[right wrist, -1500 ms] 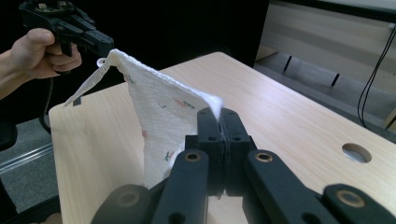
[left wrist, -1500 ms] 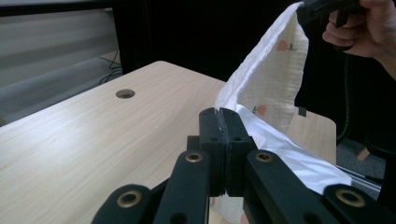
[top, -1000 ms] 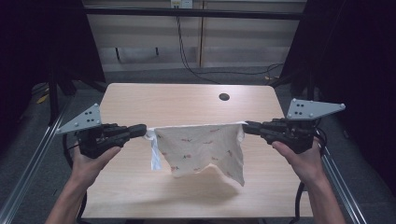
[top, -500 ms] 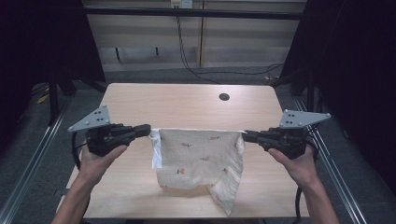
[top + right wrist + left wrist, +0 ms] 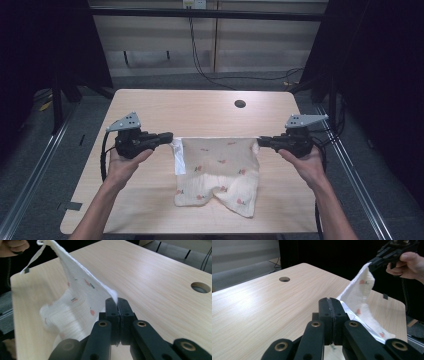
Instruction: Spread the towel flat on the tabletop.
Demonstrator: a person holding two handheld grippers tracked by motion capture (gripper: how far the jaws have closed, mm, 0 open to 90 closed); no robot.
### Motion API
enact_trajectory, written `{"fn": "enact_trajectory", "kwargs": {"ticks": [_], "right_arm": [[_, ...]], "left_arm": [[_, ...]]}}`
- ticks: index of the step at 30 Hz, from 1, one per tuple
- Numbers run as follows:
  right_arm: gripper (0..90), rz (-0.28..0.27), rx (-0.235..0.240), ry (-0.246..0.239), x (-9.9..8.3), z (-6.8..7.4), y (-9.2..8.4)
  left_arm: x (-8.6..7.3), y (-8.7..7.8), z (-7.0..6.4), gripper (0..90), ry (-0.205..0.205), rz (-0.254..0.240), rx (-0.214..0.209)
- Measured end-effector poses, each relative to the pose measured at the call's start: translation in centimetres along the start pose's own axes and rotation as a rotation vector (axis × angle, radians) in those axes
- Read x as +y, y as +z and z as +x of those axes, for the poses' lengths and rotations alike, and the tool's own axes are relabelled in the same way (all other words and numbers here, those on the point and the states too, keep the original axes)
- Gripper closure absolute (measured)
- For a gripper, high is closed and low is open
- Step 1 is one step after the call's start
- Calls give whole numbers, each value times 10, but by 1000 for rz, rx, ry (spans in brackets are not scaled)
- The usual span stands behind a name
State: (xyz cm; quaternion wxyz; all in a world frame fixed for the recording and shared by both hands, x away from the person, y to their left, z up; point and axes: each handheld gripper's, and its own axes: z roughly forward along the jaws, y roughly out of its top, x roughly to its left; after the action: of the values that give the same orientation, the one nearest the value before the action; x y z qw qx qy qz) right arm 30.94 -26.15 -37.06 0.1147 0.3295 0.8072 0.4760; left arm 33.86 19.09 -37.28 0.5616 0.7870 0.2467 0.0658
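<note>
A white cloth [image 5: 217, 170] with small red prints is stretched between my two grippers above the wooden table [image 5: 200, 110]. Its lower part lies crumpled on the tabletop. My left gripper [image 5: 171, 137] is shut on the cloth's top left corner, where a white tag hangs down. My right gripper [image 5: 260, 142] is shut on the top right corner. In the left gripper view the closed jaws [image 5: 329, 300] pinch the cloth [image 5: 362, 290], which runs up to the other gripper [image 5: 374, 263]. In the right gripper view the closed jaws [image 5: 117, 300] pinch the cloth's [image 5: 82, 290] edge.
A round cable hole [image 5: 240, 104] sits near the table's far edge, right of centre. Metal rails [image 5: 45, 150] run along both sides of the table. Cables lie on the floor behind it. Bare wood lies between the cloth and the far edge.
Both hands have come down and toward the near edge with the cloth. More of its lower part now rests bunched on the table. Both grips are unchanged.
</note>
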Motion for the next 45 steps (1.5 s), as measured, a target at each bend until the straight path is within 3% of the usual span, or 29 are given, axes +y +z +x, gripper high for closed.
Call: {"fn": "enact_trajectory", "kwargs": {"ticks": [4, 5, 6, 10, 12, 18, 21, 23, 25, 33, 40, 45], "right_arm": [[885, 15, 0, 9, -1, -11, 14], [884, 22, -18, 2, -1, -12, 18], [883, 31, -40, -6, -1, -14, 21], [877, 47, -47, -17, -4, -22, 37], [876, 51, -55, -7, -6, -28, 46], [867, 68, -52, 60, -17, -48, 65], [817, 67, -85, 92, -20, -53, 70], [712, 63, -143, 107, -21, -54, 72], [676, 54, -172, 113, -23, -55, 72], [637, 70, -160, 114, -33, -49, 68], [635, 88, -125, 74, -32, -34, 63], [636, 102, -89, 58, -44, -18, 61]], "left_arm": [[-4, 3, 8, 894, -17, 10, 9], [-6, 5, 11, 894, -22, 20, 11], [-8, 7, 16, 894, -28, 28, 17], [-18, 20, 35, 894, -77, 46, 28], [-22, 28, 44, 893, -106, 37, 8], [-34, 51, 62, 882, -154, 81, 39], [-35, 52, 66, 752, -176, 110, 63], [-36, 49, 67, 719, -181, 102, 81], [-37, 44, 68, 670, -197, 92, 92], [-47, 31, 63, 606, -184, 117, 103], [-52, 23, 52, 584, -144, 154, 96], [-63, 13, 41, 581, -120, 186, 98]]}}
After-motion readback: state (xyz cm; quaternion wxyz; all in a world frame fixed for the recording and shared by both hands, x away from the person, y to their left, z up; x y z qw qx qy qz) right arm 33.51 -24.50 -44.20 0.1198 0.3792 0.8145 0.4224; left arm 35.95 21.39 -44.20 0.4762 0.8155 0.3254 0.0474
